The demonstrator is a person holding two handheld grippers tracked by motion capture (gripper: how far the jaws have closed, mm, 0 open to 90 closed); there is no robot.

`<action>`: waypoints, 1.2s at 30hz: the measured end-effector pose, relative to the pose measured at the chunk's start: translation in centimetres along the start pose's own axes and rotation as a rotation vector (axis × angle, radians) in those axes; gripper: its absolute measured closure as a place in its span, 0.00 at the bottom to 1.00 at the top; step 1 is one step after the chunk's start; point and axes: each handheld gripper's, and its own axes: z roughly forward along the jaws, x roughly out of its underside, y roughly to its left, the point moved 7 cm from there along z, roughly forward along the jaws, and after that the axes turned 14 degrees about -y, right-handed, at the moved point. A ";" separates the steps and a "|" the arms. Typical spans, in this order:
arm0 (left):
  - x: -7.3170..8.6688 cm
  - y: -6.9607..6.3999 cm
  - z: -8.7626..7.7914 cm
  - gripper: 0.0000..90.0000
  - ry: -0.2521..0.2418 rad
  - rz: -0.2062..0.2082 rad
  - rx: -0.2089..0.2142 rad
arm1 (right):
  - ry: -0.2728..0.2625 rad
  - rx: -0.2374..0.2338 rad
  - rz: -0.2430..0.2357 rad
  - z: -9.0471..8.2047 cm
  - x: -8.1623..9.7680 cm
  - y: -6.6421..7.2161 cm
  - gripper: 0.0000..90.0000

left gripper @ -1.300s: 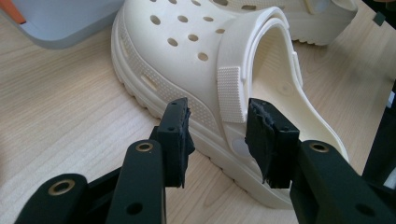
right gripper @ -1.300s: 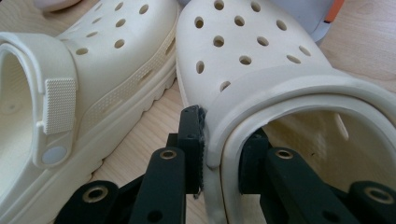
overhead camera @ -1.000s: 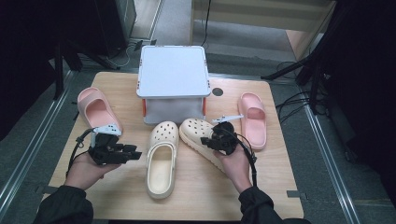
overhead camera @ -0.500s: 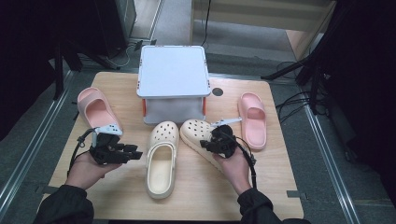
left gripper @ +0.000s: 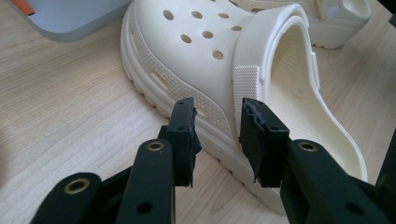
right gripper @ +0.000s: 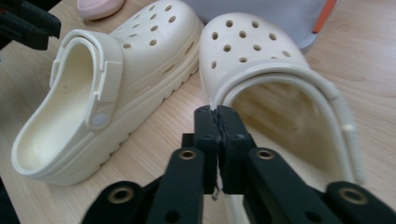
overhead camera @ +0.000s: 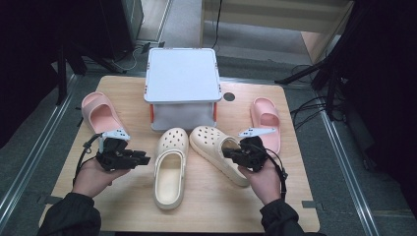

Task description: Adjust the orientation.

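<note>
Two cream perforated foam clogs lie mid-table; the right clog (overhead camera: 219, 152) has its rim pinched between the closed jaws of the right gripper (right gripper: 215, 112), which have just been closing; the left clog (overhead camera: 170, 164) lies just ahead of the left gripper (left gripper: 217, 123), jaws parted and just narrowing, nothing between them; pale wood-grain table (overhead camera: 123, 196); grey lidded box (overhead camera: 182, 81) behind; pink slides (overhead camera: 101, 113) (overhead camera: 265, 118) at either side; dark floor around

Closed fingers (right gripper: 216, 122) pinching clog rim (right gripper: 243, 84)
</note>
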 end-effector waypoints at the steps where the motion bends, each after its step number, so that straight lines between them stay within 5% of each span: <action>1: 0.0 0.0 0.2 0.74 0.004 0.003 0.000 | -0.003 0.008 -0.010 -0.1 0.0 -0.2 1.00; 7: 0.4 -0.1 1.6 0.76 0.044 0.003 0.012 | 0.048 0.041 -0.041 1.4 1.2 -1.9 1.00; 13: 0.5 -0.1 2.0 0.75 0.051 -0.002 0.008 | 0.063 0.031 -0.060 3.0 1.4 -1.8 0.99; 36: 1.7 0.1 2.4 0.77 0.119 -0.019 0.007 | 0.072 -0.110 -0.081 4.6 1.4 3.0 0.99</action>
